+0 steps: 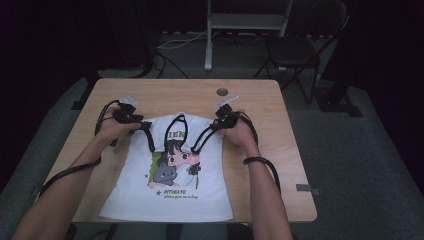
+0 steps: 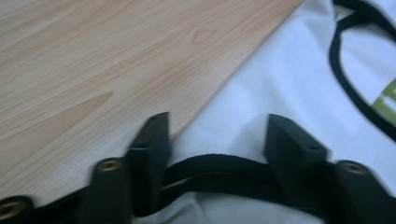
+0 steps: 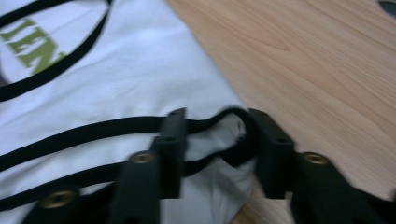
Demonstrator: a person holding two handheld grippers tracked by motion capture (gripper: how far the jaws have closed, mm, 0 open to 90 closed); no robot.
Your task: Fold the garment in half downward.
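both grippers pinch far shoulder trim of white shirt on bench: left gripper, right gripper. risk: thin right bite slips when lifted.

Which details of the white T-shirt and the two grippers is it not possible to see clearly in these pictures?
- T-shirt small print: too small, high view.
- Chest word: cut by the edge, right gripper view.
- Left gripper: trim lies between its jaws; blur hides whether the pads press.
- Right gripper: the sleeve edge bunches between its jaws; the fold hides pad contact.
- Shirt's back: hidden against the table.
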